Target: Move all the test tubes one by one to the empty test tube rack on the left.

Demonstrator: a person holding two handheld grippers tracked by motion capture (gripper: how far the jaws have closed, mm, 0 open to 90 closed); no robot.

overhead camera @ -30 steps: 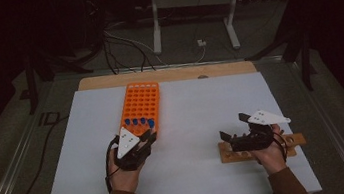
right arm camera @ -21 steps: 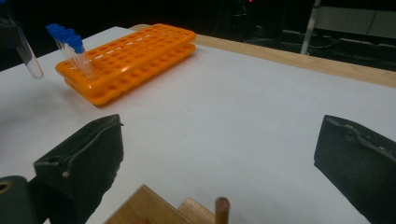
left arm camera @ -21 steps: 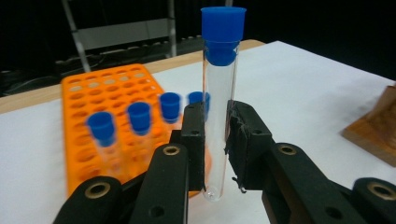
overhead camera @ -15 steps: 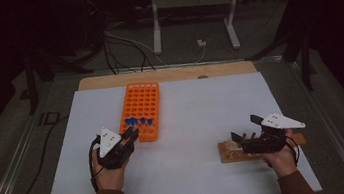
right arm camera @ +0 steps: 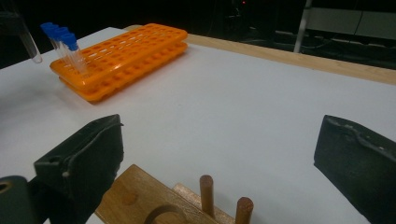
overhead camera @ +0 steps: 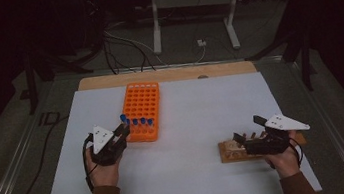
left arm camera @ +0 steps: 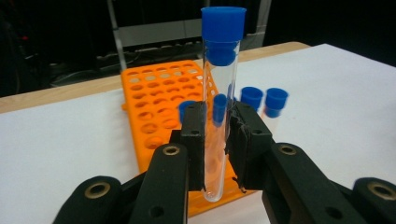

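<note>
Blue-capped tube pinched upright in my left gripper, just beside the orange rack; keep it vertical, grip steady. Right gripper jaws spread wide.

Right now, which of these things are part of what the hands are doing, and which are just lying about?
In the job:
- left gripper, shut on the test tube
- orange rack, holding other blue-capped tubes
- right gripper, open over the wooden peg stand

Just about:
- cables on the floor
- metal stand behind the table
</note>
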